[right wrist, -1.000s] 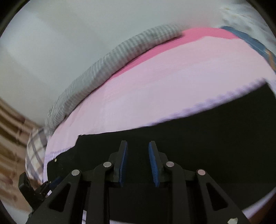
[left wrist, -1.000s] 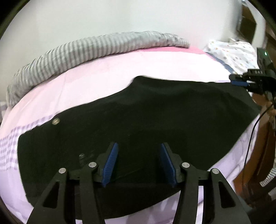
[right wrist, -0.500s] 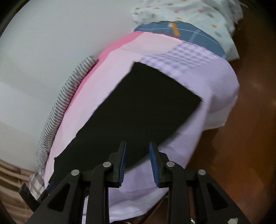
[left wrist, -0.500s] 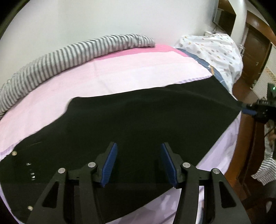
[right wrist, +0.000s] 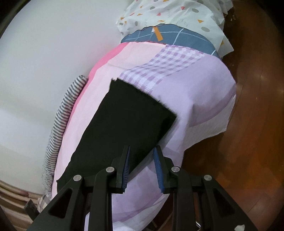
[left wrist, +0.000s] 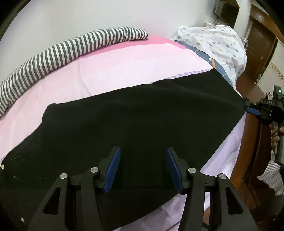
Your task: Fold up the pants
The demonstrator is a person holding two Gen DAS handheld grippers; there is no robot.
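While the black pants (left wrist: 134,120) lie spread flat on the pink bed (left wrist: 124,67), the left hand-held gripper (left wrist: 142,168) hangs over them with its jaws apart, holding nothing. The right hand-held gripper (right wrist: 142,168) sits at the long edge of the pants near the side of the bed, jaws a little apart, not pinching cloth. If it grabs the sheet too, the fold could drag crooked, or the pants could slide off.

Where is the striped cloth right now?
In the left wrist view, the striped cloth lies along the bed's far edge against the white wall, beyond the black pants.
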